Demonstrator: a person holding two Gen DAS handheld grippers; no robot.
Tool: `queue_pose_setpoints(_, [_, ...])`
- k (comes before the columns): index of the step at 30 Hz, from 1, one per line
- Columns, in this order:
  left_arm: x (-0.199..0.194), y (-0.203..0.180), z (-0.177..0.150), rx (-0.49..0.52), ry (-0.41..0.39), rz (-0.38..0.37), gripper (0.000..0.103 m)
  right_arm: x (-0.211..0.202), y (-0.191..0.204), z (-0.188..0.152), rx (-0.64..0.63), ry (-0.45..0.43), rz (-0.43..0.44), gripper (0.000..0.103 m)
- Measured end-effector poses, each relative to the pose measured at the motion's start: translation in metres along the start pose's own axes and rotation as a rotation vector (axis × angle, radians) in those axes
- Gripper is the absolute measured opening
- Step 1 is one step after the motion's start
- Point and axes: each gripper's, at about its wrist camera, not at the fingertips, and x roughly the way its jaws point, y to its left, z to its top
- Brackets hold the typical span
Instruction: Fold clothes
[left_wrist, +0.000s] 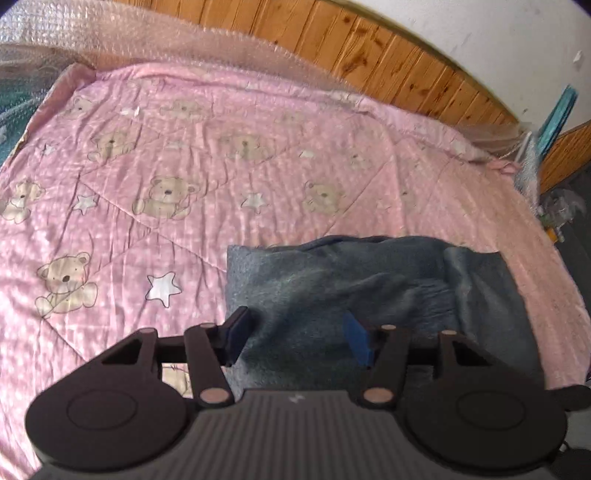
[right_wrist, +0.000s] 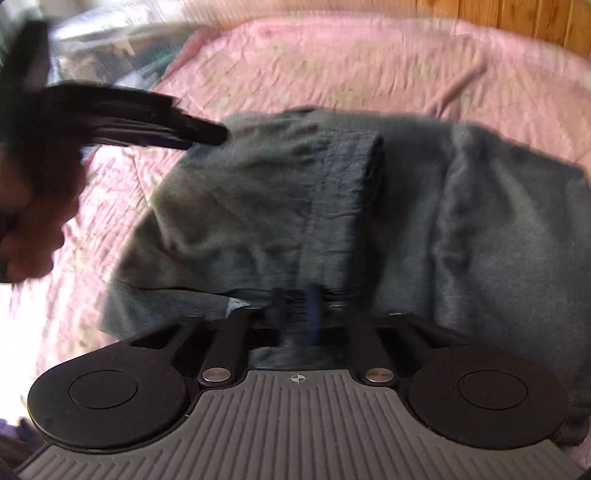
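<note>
Two grippers work over our grey garment (left_wrist: 369, 288), which lies partly folded on the pink bear-print quilt (left_wrist: 166, 166). Our left gripper (left_wrist: 299, 336) hovers half open above its near edge, gripping nothing. Our right gripper (right_wrist: 295, 314) is pinched closed on the garment's near hem

No readable text in either view.

No words, brand names, labels or numbers can be read on anything. The only sign is a small crosshair mark (right_wrist: 296, 378), white on the ribbed grey housing at the lower centre of the right wrist view; a blurred pale mark (left_wrist: 296, 398) stands at the same spot on the housing in the left wrist view, too smeared to make out.
</note>
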Motion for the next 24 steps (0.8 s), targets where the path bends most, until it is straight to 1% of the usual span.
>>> queue_pose_setpoints(1, [0.013,-0.001,0.001,0.004,0.024,0.028,0.056,-0.003,-0.003,-0.001,0.019,0.002,0.006,0.004])
queue_pose_setpoints(2, [0.015,-0.003,0.002,0.011,0.036,0.040,0.061,-0.005,-0.006,0.002,0.050,0.017,0.015,0.004])
queue_pose_setpoints(3, [0.013,-0.005,0.003,0.019,0.042,0.043,0.061,-0.009,-0.009,0.007,0.064,0.033,0.021,0.006])
queue_pose_setpoints(4, [0.011,-0.008,0.005,0.028,0.048,0.046,0.059,-0.014,-0.011,0.013,0.069,0.020,0.018,0.009])
queue_pose_setpoints(5, [0.002,-0.009,0.004,0.017,0.034,0.027,0.057,-0.022,-0.012,0.021,0.072,-0.017,0.015,0.020])
queue_pose_setpoints(6, [-0.009,-0.008,0.002,-0.002,0.010,-0.003,0.058,-0.027,-0.014,0.029,0.073,-0.055,0.018,0.024])
queue_pose_setpoints(7, [-0.020,-0.009,-0.001,-0.023,-0.008,-0.029,0.060,-0.027,-0.018,0.035,0.074,-0.076,0.022,0.024])
queue_pose_setpoints(8, [-0.025,-0.010,-0.005,-0.035,-0.006,-0.039,0.061,-0.025,-0.021,0.041,0.077,-0.091,0.025,0.024])
queue_pose_setpoints(9, [-0.027,-0.012,-0.010,-0.042,0.005,-0.043,0.061,-0.016,-0.026,0.044,0.081,-0.081,0.024,0.024])
queue_pose_setpoints(10, [-0.025,-0.014,-0.014,-0.043,0.026,-0.027,0.061,-0.004,-0.033,0.041,0.092,-0.059,0.022,0.024])
queue_pose_setpoints(11, [-0.022,-0.016,-0.017,-0.042,0.052,-0.003,0.059,0.008,-0.040,0.037,0.106,-0.036,0.019,0.028])
queue_pose_setpoints(12, [-0.019,-0.019,-0.021,-0.041,0.078,0.021,0.058,0.021,-0.048,0.032,0.121,-0.013,0.016,0.047])
queue_pose_setpoints(13, [-0.020,-0.022,-0.021,-0.040,0.082,0.030,0.058,0.023,-0.058,0.030,0.160,0.005,0.018,0.052])
queue_pose_setpoints(14, [-0.023,-0.027,-0.019,-0.039,0.076,0.032,0.059,0.016,-0.067,0.029,0.207,0.012,0.029,0.052])
queue_pose_setpoints(16, [-0.030,-0.037,-0.011,-0.054,0.058,-0.007,0.061,-0.010,-0.080,0.024,0.268,-0.044,0.020,0.052])
queue_pose_setpoints(19, [-0.025,-0.067,0.006,-0.015,0.045,-0.053,0.063,-0.034,-0.097,0.013,0.347,-0.077,0.053,0.056])
queue_pose_setpoints(20, [-0.019,-0.080,0.011,0.007,0.047,-0.062,0.063,-0.042,-0.103,0.009,0.373,-0.086,0.067,0.059])
queue_pose_setpoints(22, [-0.003,-0.105,0.020,0.056,0.058,-0.067,0.063,-0.042,-0.106,-0.001,0.400,-0.081,0.120,0.059])
queue_pose_setpoints(23, [0.007,-0.117,0.022,0.079,0.068,-0.062,0.063,-0.040,-0.104,-0.005,0.399,-0.075,0.147,0.059])
queue_pose_setpoints(24, [0.019,-0.125,0.022,0.095,0.086,-0.041,0.063,-0.037,-0.103,-0.009,0.398,-0.070,0.175,0.059])
